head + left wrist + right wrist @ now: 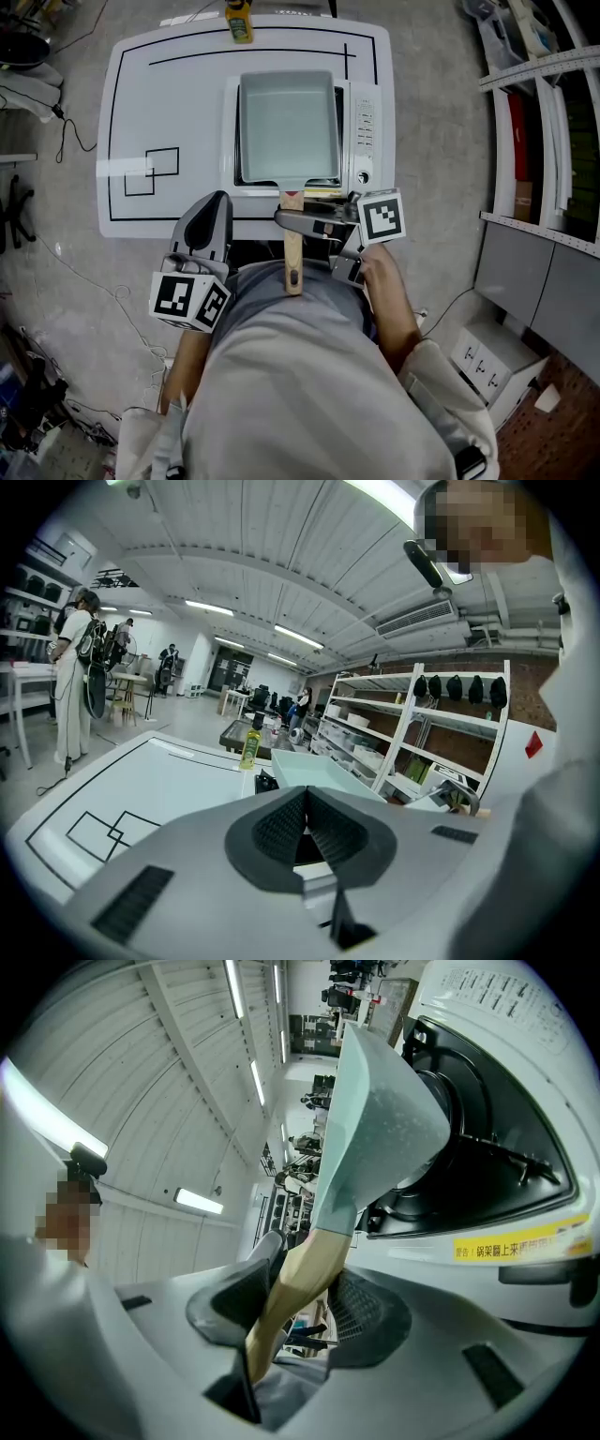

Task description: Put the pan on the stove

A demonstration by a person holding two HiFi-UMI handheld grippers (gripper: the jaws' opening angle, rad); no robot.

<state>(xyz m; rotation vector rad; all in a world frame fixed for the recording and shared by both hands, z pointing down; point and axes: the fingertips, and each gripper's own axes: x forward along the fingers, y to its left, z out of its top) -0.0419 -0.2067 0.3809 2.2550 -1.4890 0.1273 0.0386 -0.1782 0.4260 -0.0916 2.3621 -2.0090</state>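
On the table (141, 84), the pan (287, 127) lies over the stove (364, 131) (resting or raised, unclear), handle (292, 255) jutting off its near side; bottle (239, 21) behind the stove, taped squares (152, 172) left of it.

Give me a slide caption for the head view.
Right gripper clamps the wooden handle, holding the pan over the stove; left gripper shut and empty.

left gripper (305, 803) closed, empty, pan (323, 769) beyond

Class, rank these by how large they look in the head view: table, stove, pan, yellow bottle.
1. table
2. stove, mostly covered by the pan
3. pan, nearly stove-sized and nearer the camera, so a close call
4. yellow bottle
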